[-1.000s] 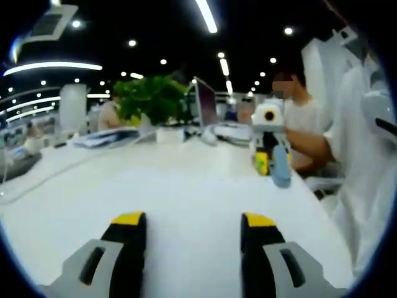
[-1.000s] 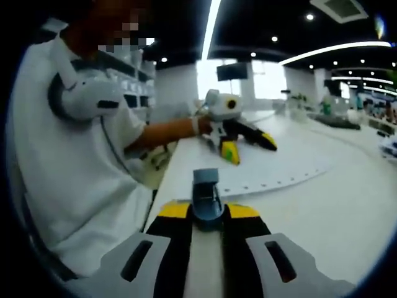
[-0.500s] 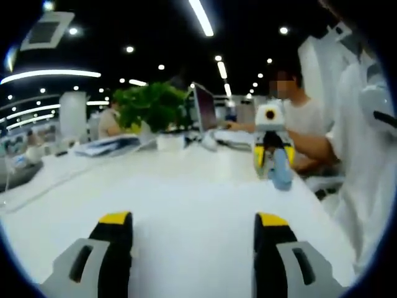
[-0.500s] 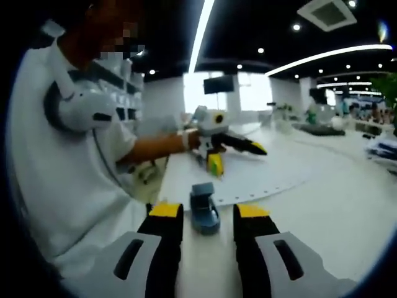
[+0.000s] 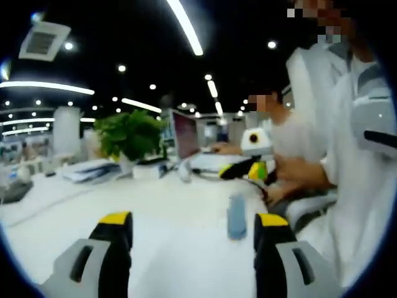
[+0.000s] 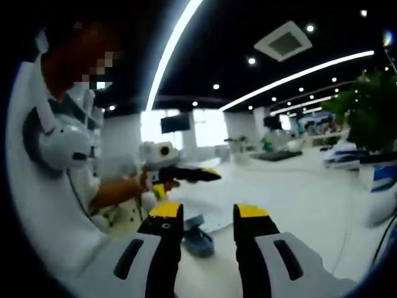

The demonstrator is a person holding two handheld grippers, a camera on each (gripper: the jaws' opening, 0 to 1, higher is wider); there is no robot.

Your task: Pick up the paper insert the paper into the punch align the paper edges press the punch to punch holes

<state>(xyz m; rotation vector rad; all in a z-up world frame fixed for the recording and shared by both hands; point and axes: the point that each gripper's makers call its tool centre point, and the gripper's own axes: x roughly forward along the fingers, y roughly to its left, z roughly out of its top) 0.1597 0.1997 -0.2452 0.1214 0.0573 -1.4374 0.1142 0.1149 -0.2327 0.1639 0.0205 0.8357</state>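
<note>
Left claw (image 5: 194, 225) released, jaws spread, nothing between them. Right claw (image 6: 208, 212) also released and empty. The small blue-grey hole punch (image 6: 197, 239) sits on the white worktop (image 6: 298, 211) just ahead of the right claw, beside the white paper sheet (image 6: 208, 211). Likely punching is done and both claws are clear; cannot confirm holes.

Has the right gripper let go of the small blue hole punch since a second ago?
Yes. The right gripper has opened and lifted; the small blue hole punch now lies on the white table, below the jaws.
</note>
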